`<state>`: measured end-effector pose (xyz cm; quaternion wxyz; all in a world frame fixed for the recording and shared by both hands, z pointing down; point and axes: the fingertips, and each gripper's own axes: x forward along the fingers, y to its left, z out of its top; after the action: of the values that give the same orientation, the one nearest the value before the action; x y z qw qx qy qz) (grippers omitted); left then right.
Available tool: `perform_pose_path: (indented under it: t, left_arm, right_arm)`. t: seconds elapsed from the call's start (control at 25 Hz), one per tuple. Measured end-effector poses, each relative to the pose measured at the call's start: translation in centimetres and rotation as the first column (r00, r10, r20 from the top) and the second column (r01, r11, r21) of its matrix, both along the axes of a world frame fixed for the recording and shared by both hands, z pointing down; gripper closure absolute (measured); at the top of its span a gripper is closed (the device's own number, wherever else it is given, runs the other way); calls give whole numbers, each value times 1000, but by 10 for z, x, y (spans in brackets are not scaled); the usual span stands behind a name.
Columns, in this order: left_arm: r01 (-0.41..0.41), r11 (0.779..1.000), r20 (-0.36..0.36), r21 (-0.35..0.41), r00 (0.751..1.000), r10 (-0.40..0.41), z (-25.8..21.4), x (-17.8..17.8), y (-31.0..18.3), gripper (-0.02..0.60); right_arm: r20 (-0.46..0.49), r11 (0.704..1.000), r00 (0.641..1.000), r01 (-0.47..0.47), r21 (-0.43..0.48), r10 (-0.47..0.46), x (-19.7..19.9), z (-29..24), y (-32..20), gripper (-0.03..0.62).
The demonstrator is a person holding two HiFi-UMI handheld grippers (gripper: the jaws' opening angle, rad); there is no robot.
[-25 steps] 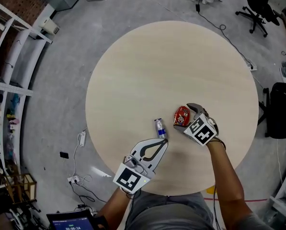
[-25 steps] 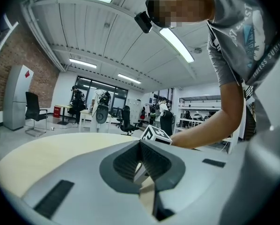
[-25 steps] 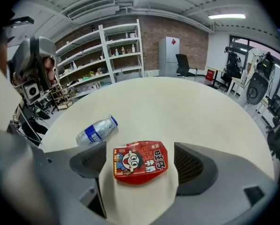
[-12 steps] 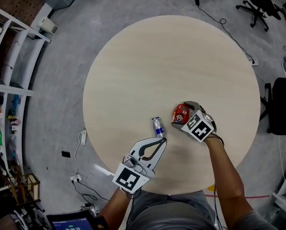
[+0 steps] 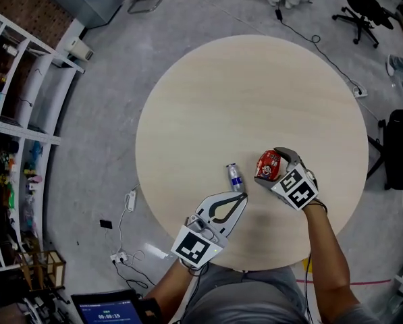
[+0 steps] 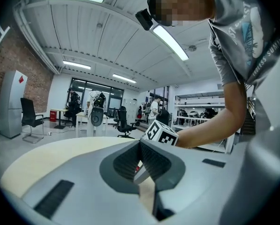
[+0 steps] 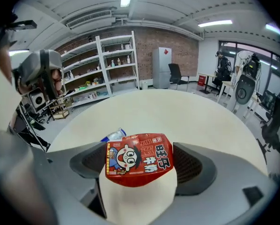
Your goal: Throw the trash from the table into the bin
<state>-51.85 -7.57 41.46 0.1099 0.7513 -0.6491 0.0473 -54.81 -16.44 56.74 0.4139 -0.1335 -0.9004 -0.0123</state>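
Scarcely anything had moved on the tabletop since the earlier frames. The head camera had swung, so the round table sat further right in the view, while both grippers kept their places beside the trash.

The right gripper stood over the near right part of the table, its jaws spread wide around a red snack packet. In the right gripper view the packet filled the gap, its two side edges against the dark pads and its printed cartoon face towards the camera — it was grasped between them.

Just left of the packet and apart from it, a small bottle with a blue label lay on its side on the wood. The left gripper pointed at that bottle from the person's side, its tips just short of the near end and not touching it. Its jaws were clenched — the tips met, with nothing gripped between them, as the left gripper view also showed. That view looked past the closed tips to the right gripper's marker cube and the person's forearm.

White shelving stood on the floor well left of the table, and an office chair stood at the far right.
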Motion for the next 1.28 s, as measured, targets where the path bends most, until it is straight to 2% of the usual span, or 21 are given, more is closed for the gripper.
perform_pose_path:
  t: [0.16, 0.36, 0.56, 0.72, 1.0, 1.28]
  left_arm:
    - [-9, 999, 9, 36, 1000, 9, -28, 3, -12, 538]
    - [-48, 994, 80, 94, 996, 40, -60, 5, 5, 538]
    - [-92, 984, 135, 151, 988, 72, -100, 24, 20, 538]
    - [-129, 973, 177, 190, 980, 95, -128, 47, 50, 538]
    - [-236, 924, 257, 300, 953, 160, -164, 75, 90, 538]
    - [-360, 864, 315, 353, 915, 253, -193, 126, 119, 538]
  right_arm:
    - [45, 999, 998, -35, 30, 33, 16, -44, -8, 168]
    - [126, 995, 989, -81, 64, 72, 30, -92, 18, 168]
    - [205, 987, 973, -129, 96, 107, 55, -151, 41, 168]
    - [267, 983, 953, -167, 78, 141, 84, -192, 81, 168]
    - [374, 959, 905, -260, 117, 200, 128, -253, 132, 168]
    - [447, 924, 855, -355, 140, 261, 186, -298, 179, 168]
